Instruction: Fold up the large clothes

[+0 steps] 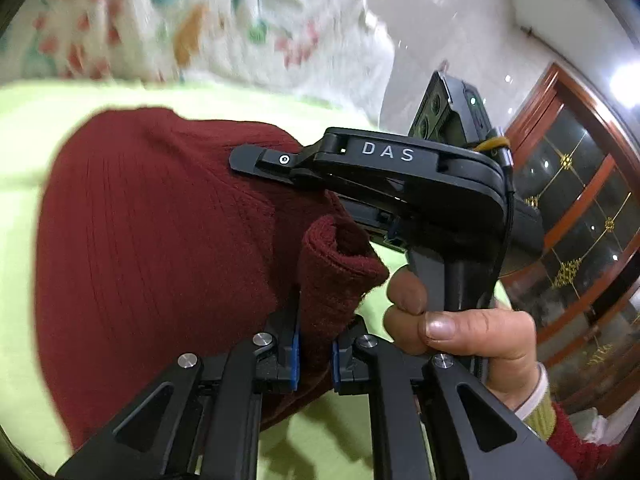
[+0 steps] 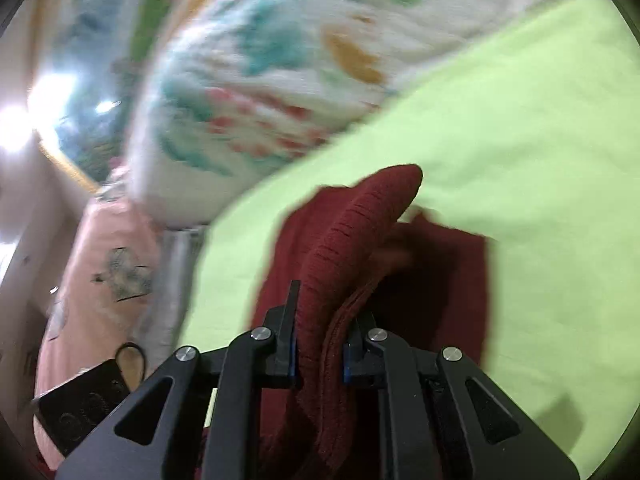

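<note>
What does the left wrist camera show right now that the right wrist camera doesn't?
Only the left wrist view: the right gripper's body from the side, the hand on its handle, a wooden cabinet. Only the right wrist view: a pink cloth. Both: the red sweater, each gripper shut on it, left gripper, right gripper; green sheet, floral quilt.

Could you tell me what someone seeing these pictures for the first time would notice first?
The dark red sweater stands out, bunched on a lime-green sheet, with both claws shut on its folds: the left claw near its rolled edge, the right claw on a thick ridge. In the left view the right claw's black body, held by a hand, fills the middle, with a floral quilt behind.
</note>
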Tool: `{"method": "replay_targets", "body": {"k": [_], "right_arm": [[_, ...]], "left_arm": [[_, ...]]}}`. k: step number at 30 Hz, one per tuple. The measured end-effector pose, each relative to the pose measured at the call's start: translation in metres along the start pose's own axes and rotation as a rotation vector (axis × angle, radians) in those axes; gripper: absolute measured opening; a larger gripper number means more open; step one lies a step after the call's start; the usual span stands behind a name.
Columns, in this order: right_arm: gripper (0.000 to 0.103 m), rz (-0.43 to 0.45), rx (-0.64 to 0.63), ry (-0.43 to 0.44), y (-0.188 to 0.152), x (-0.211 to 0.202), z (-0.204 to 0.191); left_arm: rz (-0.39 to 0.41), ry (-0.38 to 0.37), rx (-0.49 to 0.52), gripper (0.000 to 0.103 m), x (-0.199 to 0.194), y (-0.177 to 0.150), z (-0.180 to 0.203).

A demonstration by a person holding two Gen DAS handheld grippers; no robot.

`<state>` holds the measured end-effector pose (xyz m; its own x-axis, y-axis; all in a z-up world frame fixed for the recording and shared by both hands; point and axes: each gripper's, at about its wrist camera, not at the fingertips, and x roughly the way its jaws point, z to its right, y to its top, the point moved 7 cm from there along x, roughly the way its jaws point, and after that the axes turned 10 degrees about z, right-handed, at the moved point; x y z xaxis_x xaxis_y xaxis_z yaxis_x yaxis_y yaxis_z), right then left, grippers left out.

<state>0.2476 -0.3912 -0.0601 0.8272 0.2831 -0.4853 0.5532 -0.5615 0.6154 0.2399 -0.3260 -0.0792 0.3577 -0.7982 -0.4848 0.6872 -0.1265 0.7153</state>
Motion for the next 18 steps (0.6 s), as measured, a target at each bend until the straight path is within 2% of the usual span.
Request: {"method": "replay_targets", "body": {"k": [3,5,7,10,12,14,16,17,18], "right_arm": [[0.016,-0.056,0.04,-0.089,-0.021,0.01,0.043],[0.017,-0.05,0.095,-0.036,-0.029,0.012,0.054],[0.018,-0.037,0.116,-0.008,-0.028,0.011,0.055],[0.021,-0.03,0.083,-0.014,-0.025,0.013,0.047],[0.023,-0.035,0.06,-0.024,-0.025,0.013,0.042],[0.034,-0.038,0.043,-0.034,-0.024,0.007,0.04],[0.055,-0.022,0.039,-0.021,-0.023,-0.002,0.038],[0.058,-0.014,0.038,-0.015,-0.022,-0.008,0.039],[0.063,-0.009,0.037,-0.017,-0.022,-0.01,0.04]], "left_arm": [[-0.091,0.015,-0.037,0.01,0.028,-0.027,-0.01],[-0.085,0.02,-0.028,0.01,0.027,-0.031,-0.012],[-0.084,0.017,-0.027,0.015,0.019,-0.03,-0.011],[-0.095,0.009,-0.044,0.029,0.002,-0.027,-0.012],[-0.086,0.007,-0.052,0.047,-0.013,-0.025,-0.013],[-0.065,-0.001,-0.062,0.058,-0.037,-0.023,-0.015],[-0.034,0.001,-0.07,0.068,-0.063,-0.022,-0.02],[-0.017,0.017,-0.07,0.08,-0.071,-0.018,-0.024],[0.002,0.043,-0.074,0.087,-0.081,-0.015,-0.032]]}}
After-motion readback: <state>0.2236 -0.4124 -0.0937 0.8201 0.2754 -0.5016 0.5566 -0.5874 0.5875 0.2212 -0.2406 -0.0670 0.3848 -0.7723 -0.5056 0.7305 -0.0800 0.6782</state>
